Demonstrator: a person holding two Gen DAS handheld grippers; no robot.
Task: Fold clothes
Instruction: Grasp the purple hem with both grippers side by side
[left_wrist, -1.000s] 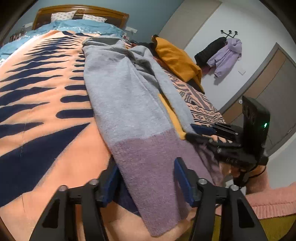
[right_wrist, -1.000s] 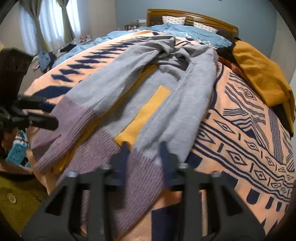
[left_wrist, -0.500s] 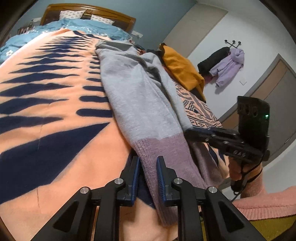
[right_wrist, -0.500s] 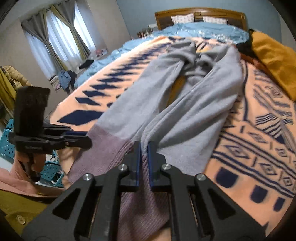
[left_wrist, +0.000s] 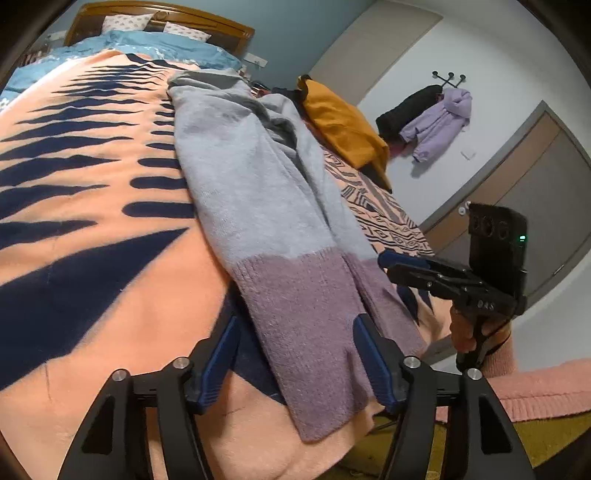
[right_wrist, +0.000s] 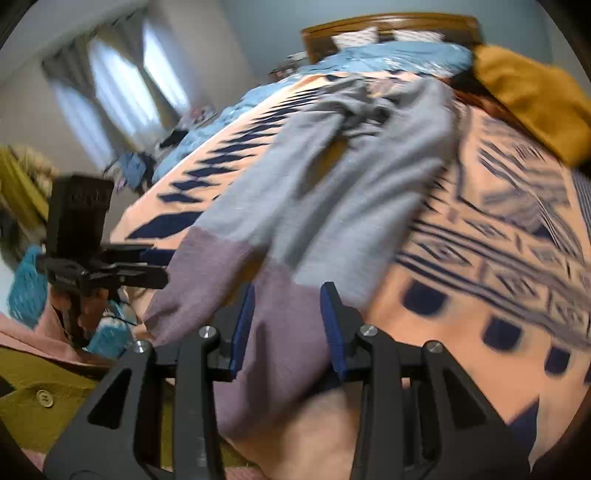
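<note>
Left wrist view: our left gripper (left_wrist: 295, 354) stands wide open astride the purple hem of the sweater (left_wrist: 258, 192), gripping nothing. Our right gripper (right_wrist: 286, 325) is likewise parted around the other hem, empty. Beyond them we see the grey sweater stretch lengthwise up the bed (left_wrist: 74, 229), toward a mustard garment (left_wrist: 343, 125).

Black hand-held gripper (left_wrist: 295, 354) — blue pads (left_wrist: 369, 362), silver screws — pink knit sleeve (left_wrist: 535, 384).
</note>
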